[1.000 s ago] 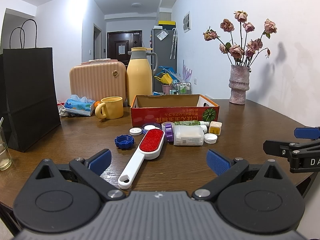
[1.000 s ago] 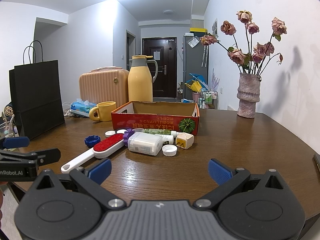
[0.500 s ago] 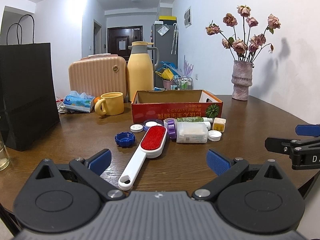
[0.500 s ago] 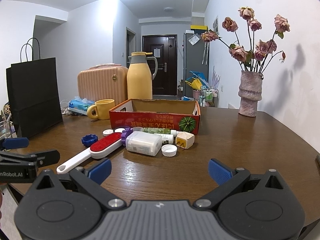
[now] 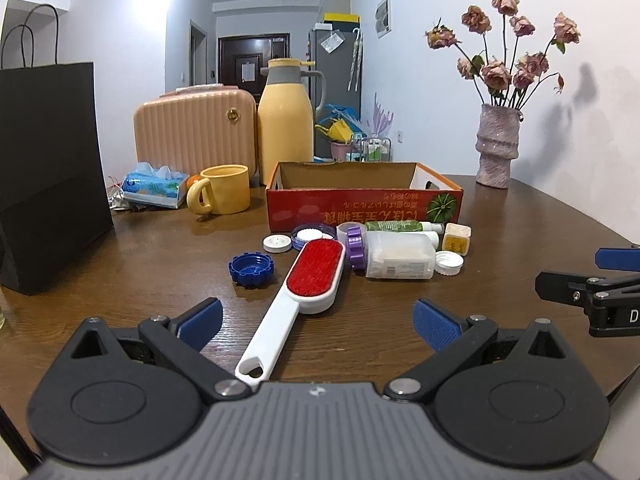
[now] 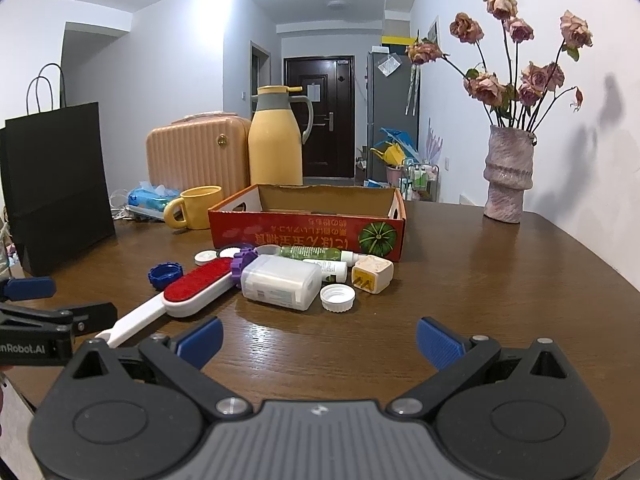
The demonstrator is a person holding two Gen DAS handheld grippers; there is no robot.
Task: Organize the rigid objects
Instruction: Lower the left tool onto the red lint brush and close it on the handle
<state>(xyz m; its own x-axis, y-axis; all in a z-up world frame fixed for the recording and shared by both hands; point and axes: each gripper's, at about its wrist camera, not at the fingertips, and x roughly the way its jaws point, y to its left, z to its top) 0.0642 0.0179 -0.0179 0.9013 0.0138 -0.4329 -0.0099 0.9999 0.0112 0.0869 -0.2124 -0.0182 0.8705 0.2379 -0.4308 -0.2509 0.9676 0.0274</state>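
Note:
A white lint brush [image 5: 308,280] with a red pad lies on the brown table, its handle end reaching between the fingers of my open left gripper [image 5: 318,322]. Behind it sit a blue cap [image 5: 251,269], a white cap [image 5: 277,243], a purple cap [image 5: 355,247], a white plastic box [image 5: 400,260], a white lid [image 5: 449,263], a cream plug adapter [image 5: 457,238] and a green tube [image 5: 394,225]. An open red cardboard box [image 5: 364,202] stands behind them. My right gripper [image 6: 320,340] is open and empty, short of the white plastic box [image 6: 280,282] and white lid [image 6: 337,297].
A black paper bag [image 5: 48,176] stands at the left. A yellow mug [image 5: 222,195], tissue pack [image 5: 154,186], peach case [image 5: 196,136] and yellow jug [image 5: 285,120] line the back. A vase [image 5: 497,146] of dried roses stands at the right rear.
Both grippers have moved forward and lower toward the pile; the brush handle now reaches in between my left fingers. Nothing on the table has moved.

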